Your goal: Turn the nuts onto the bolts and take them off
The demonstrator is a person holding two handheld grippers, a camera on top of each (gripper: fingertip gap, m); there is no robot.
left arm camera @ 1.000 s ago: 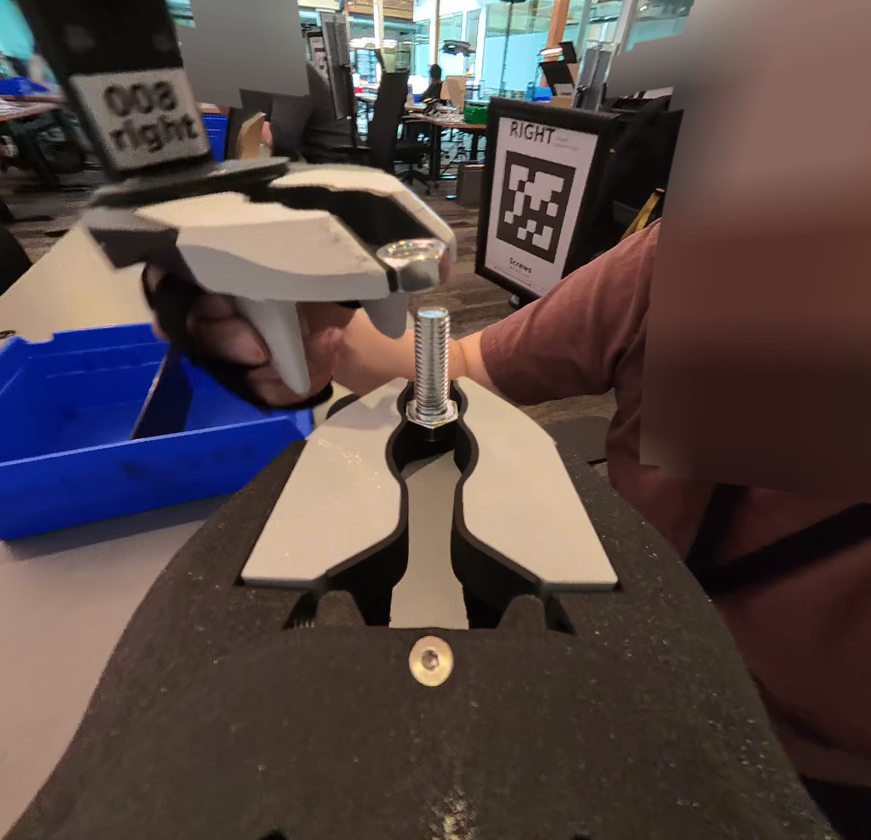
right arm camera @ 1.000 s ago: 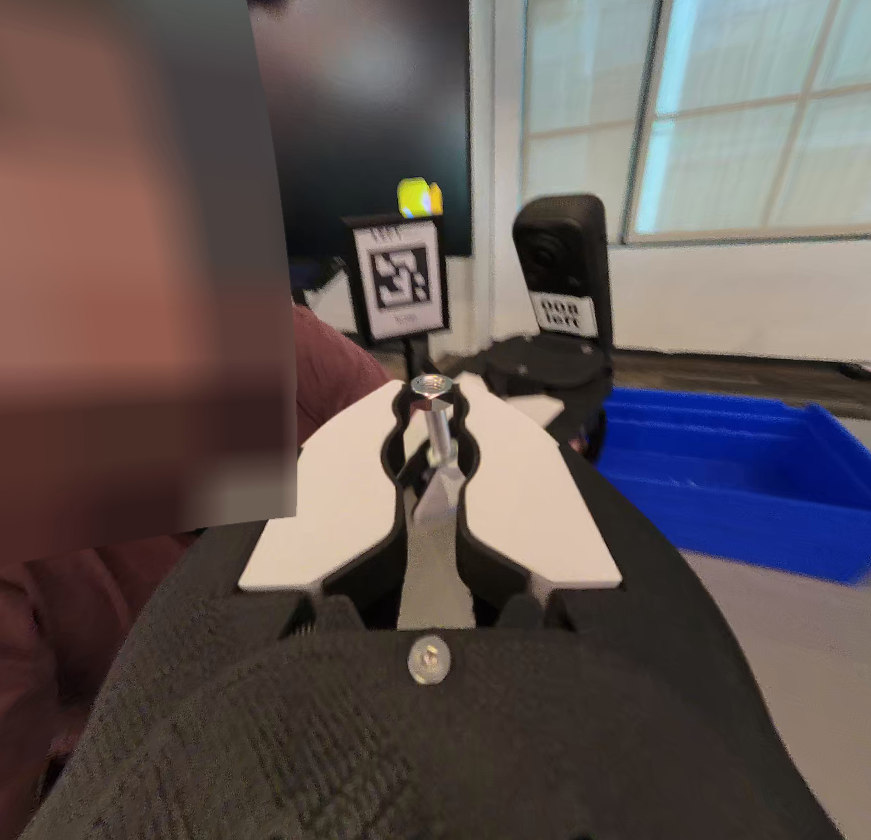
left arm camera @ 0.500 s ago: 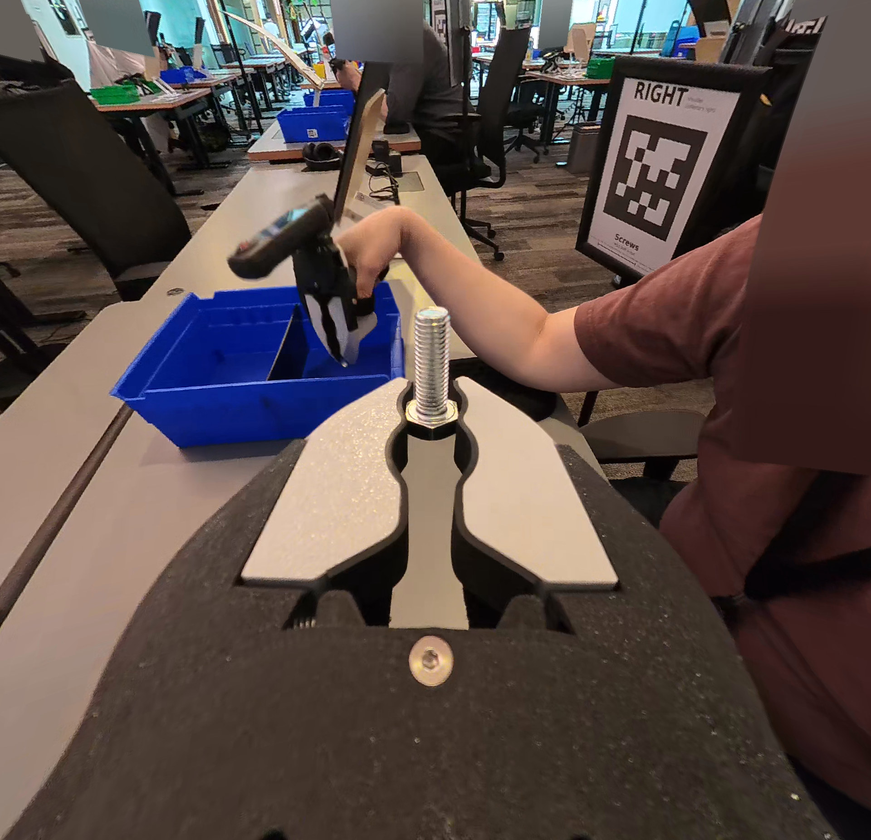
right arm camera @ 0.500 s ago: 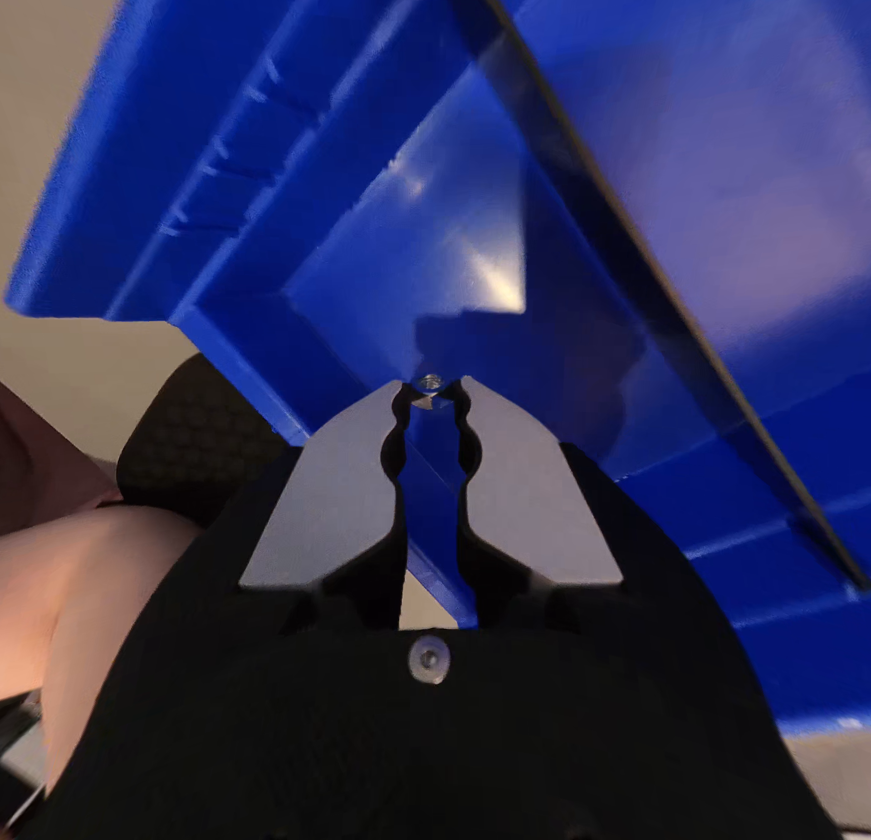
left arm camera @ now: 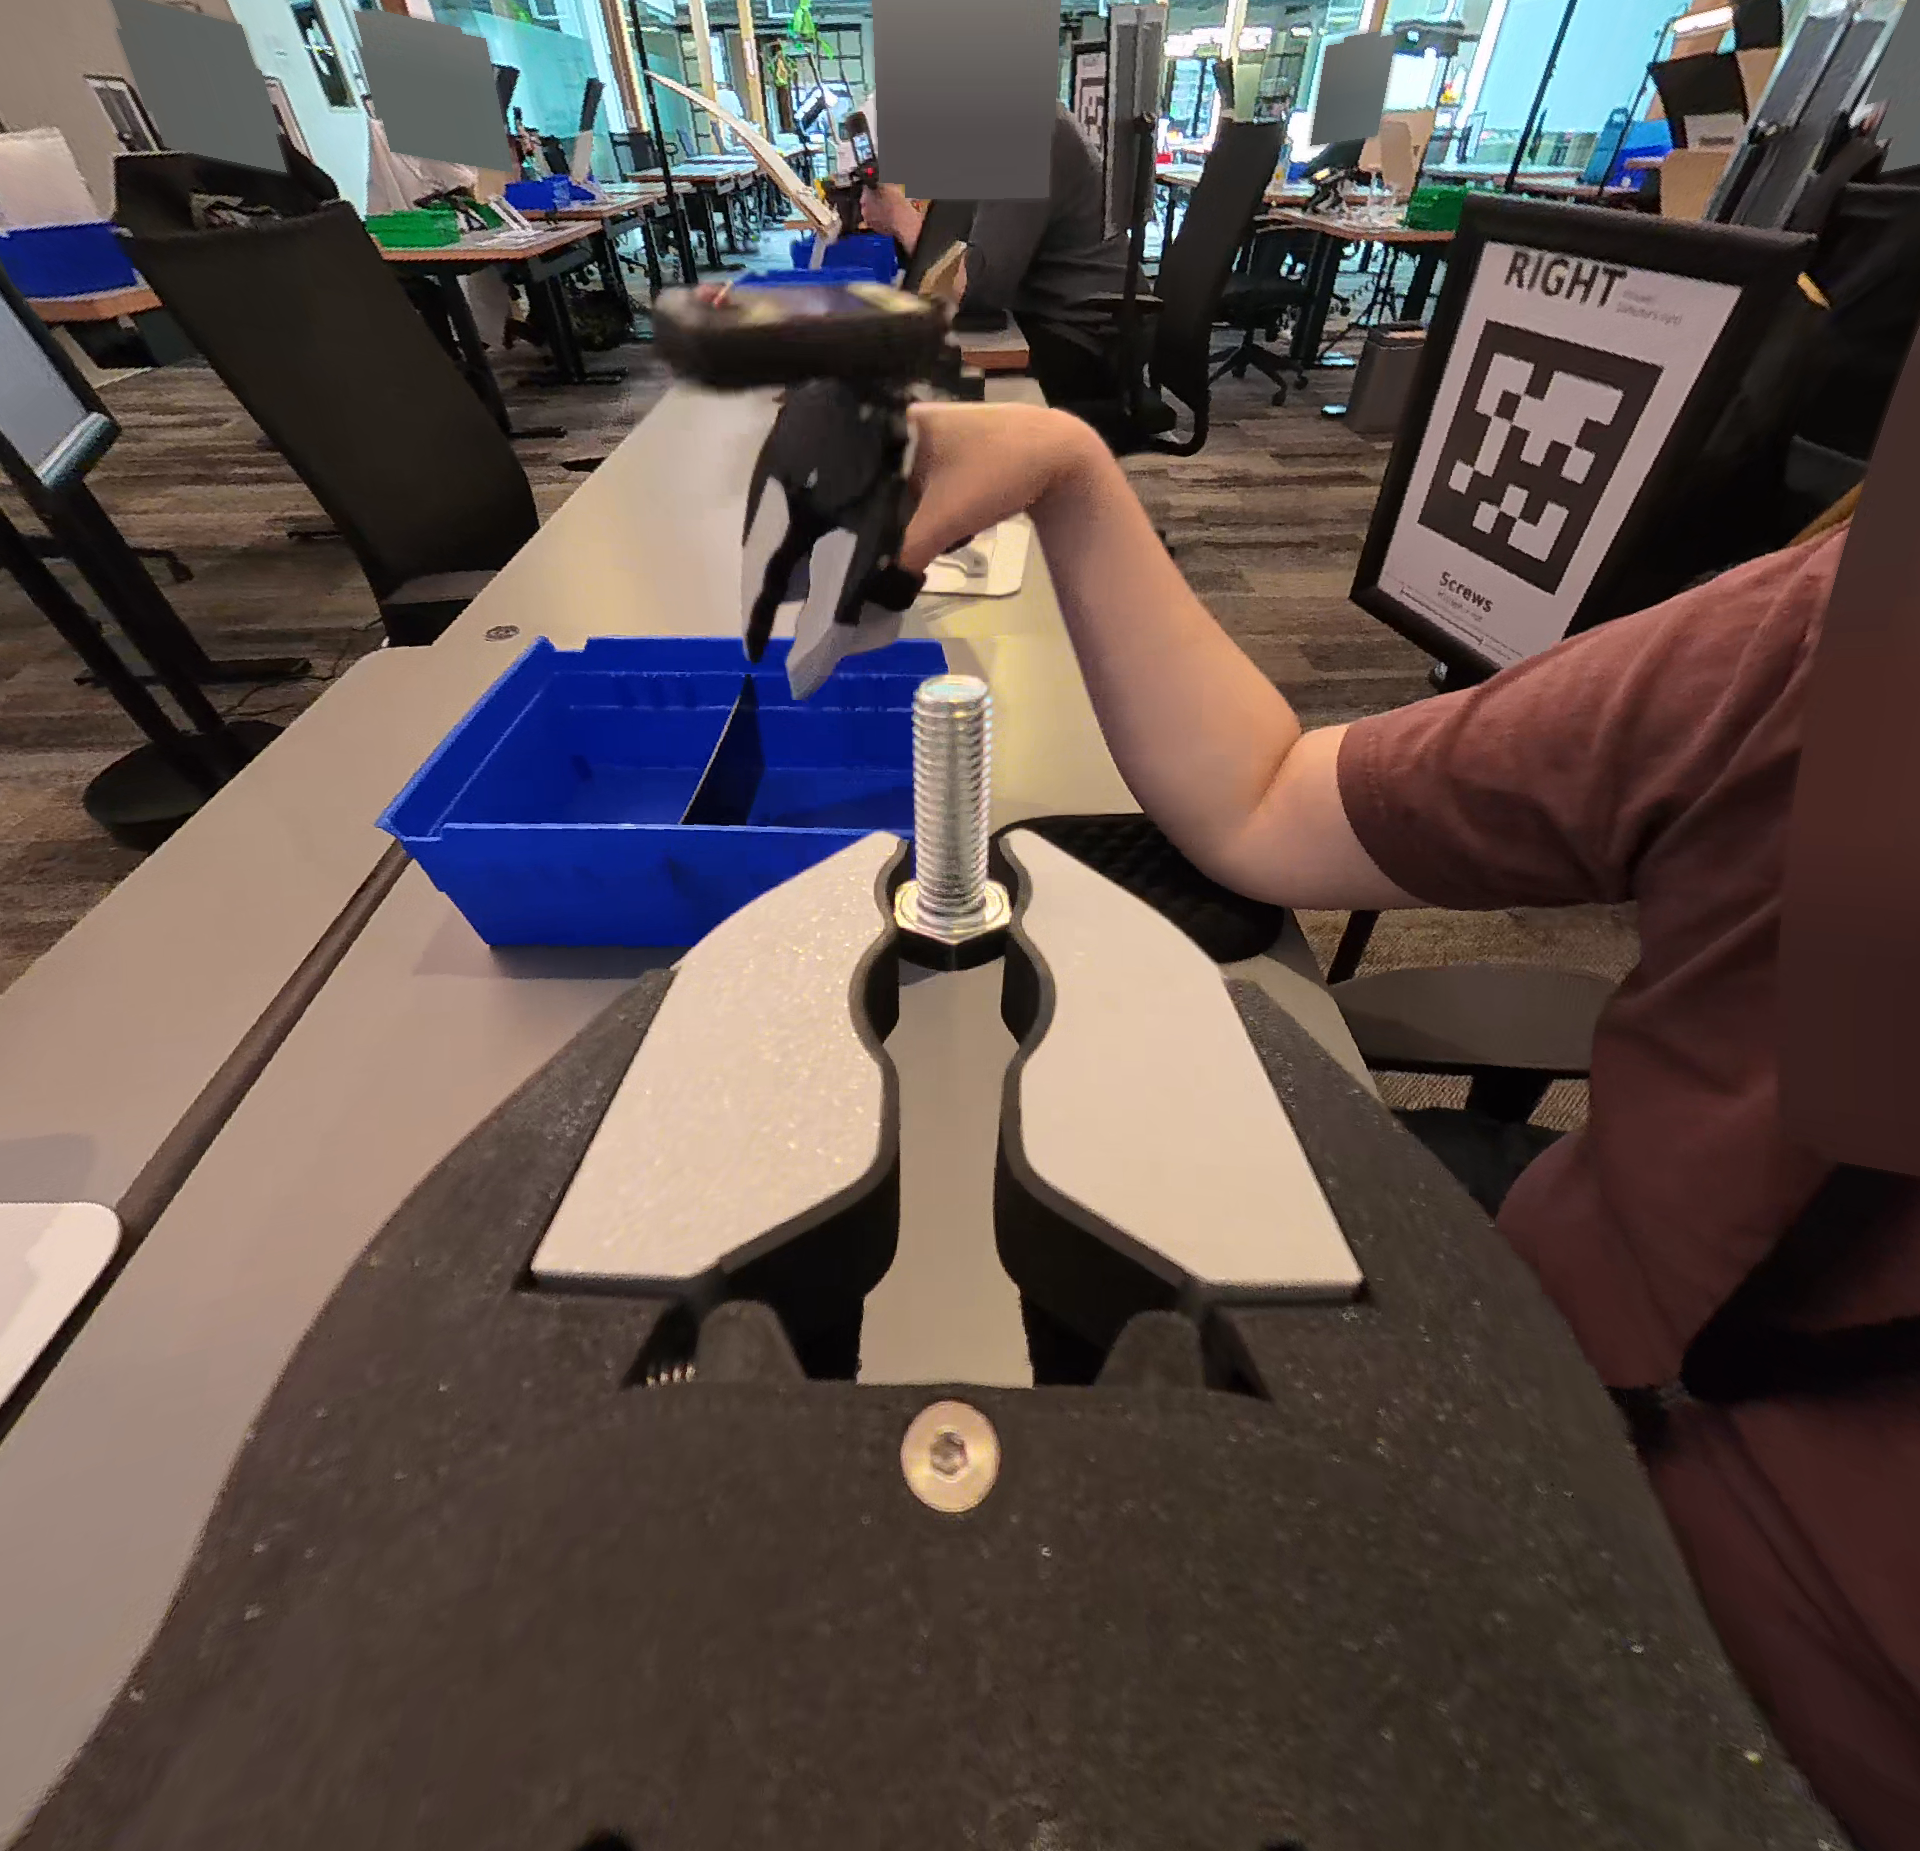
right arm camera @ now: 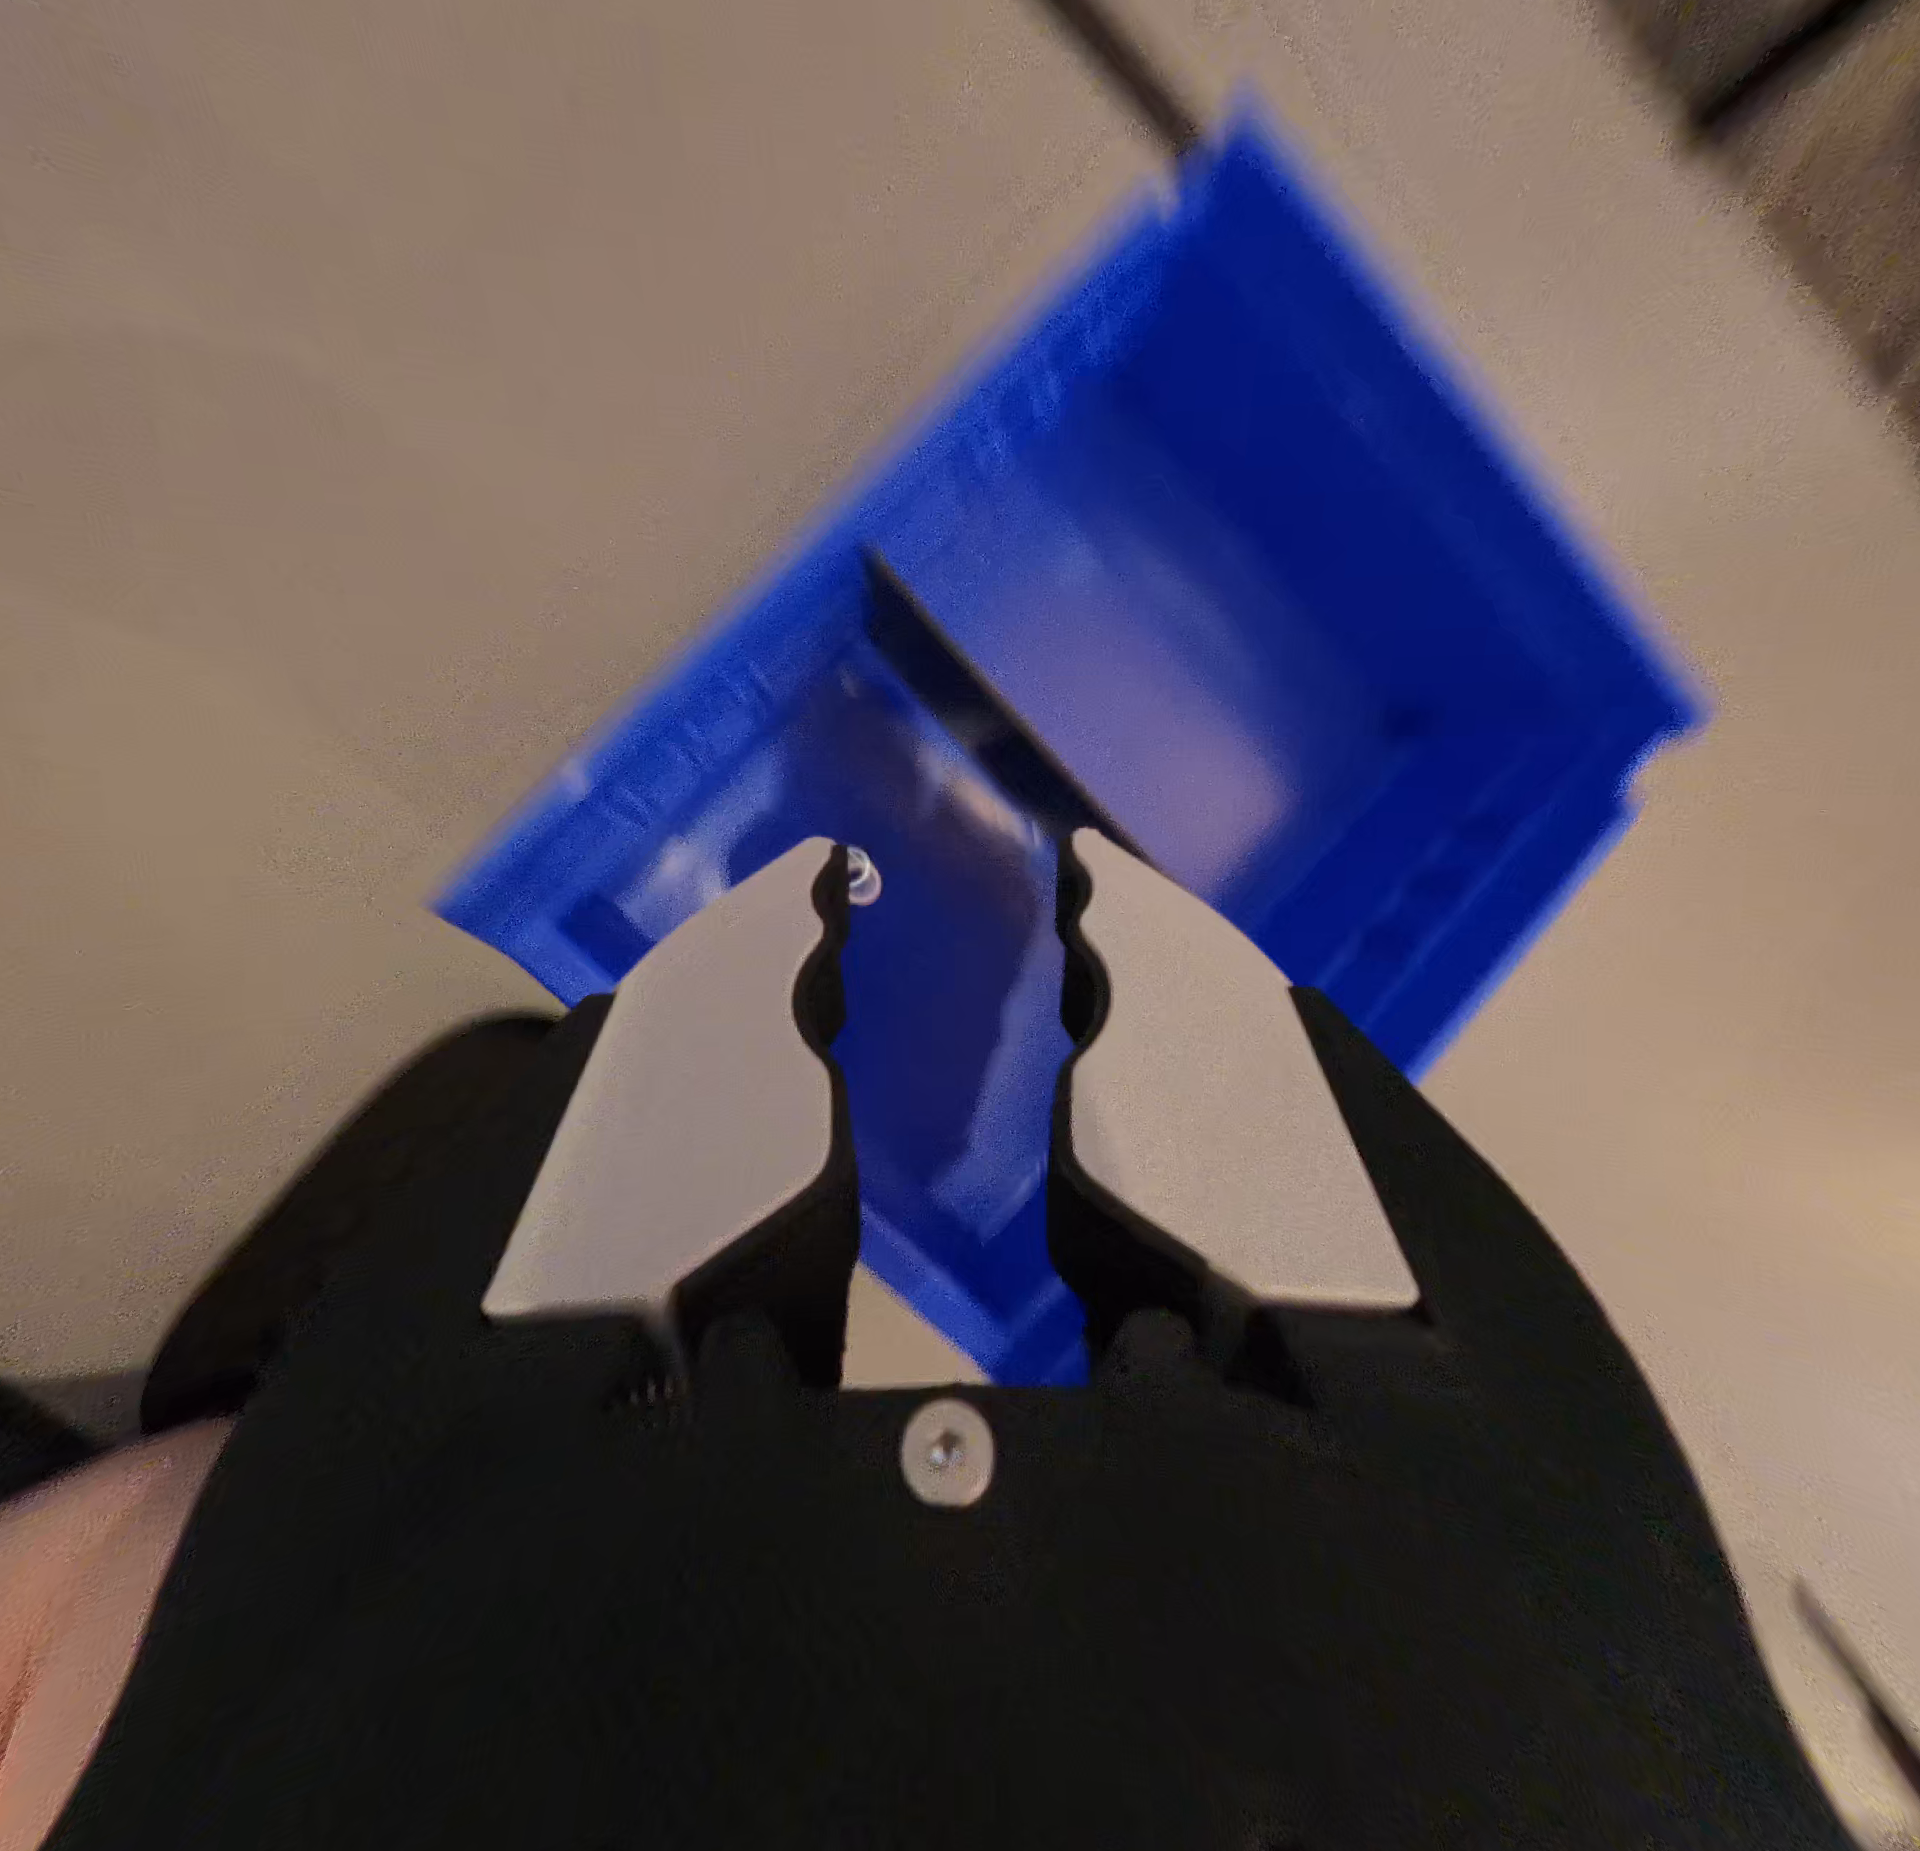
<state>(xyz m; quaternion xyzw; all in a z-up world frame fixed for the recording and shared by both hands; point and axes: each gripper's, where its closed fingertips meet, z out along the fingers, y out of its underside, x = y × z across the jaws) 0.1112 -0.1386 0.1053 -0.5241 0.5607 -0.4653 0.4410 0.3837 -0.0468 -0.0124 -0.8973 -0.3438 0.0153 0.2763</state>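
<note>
**Nut released over the blue bin, bolt held upright**

The nut (right arm camera: 860,882) shows as a small shiny ring just beside the tip of the right gripper's (right arm camera: 948,856) left finger, seen against the floor of the blue bin (right arm camera: 1538,596); blur hides whether it touches the finger or lies loose in the bin. Half a second ago the right gripper's fingers were nearly together with the nut pinched at their tips; now they stand well apart with nothing between them. The bin also looks farther off than it did then: its whole outline and the black divider (right arm camera: 987,721) fit in the right wrist view, with the beige counter (right arm camera: 416,347) around it.

In the left wrist view the right gripper (left arm camera: 795,658) hangs above the bin's (left arm camera: 582,866) far rim, higher than half a second ago. The bolt (left arm camera: 951,793) stands upright near the bin, threads up, its hex head clamped in the left gripper (left arm camera: 951,918), unchanged.
</note>
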